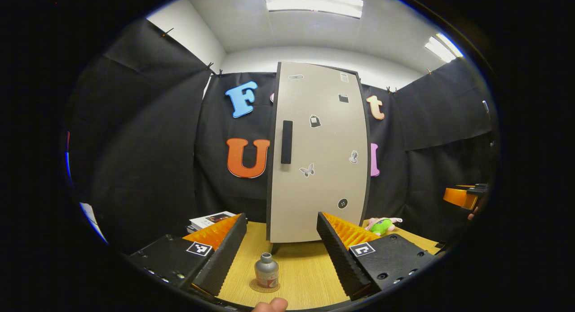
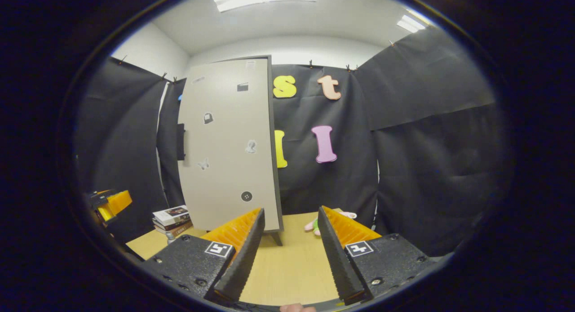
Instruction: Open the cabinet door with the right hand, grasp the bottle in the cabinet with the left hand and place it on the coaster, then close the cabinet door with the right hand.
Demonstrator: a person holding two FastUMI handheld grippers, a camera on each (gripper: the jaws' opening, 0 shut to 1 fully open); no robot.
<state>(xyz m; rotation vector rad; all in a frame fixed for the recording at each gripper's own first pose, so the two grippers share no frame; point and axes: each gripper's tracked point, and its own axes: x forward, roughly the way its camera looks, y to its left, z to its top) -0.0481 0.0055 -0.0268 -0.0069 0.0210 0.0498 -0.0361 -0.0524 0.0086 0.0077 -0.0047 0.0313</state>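
Note:
A small grey bottle with a red label stands upright on a round coaster on the wooden table. My left gripper is open, its fingers wide on either side of the bottle and not touching it. Behind it stands the tall beige cabinet, its door shut flat, with a black handle on the left edge. My right gripper is open and holds nothing, off to the right of the cabinet. It shows as an orange part at the far right of the left gripper view.
A stack of books lies left of the cabinet. A green and pink plush toy lies to its right, just past my right gripper's fingers. Black cloth walls close in the table on three sides.

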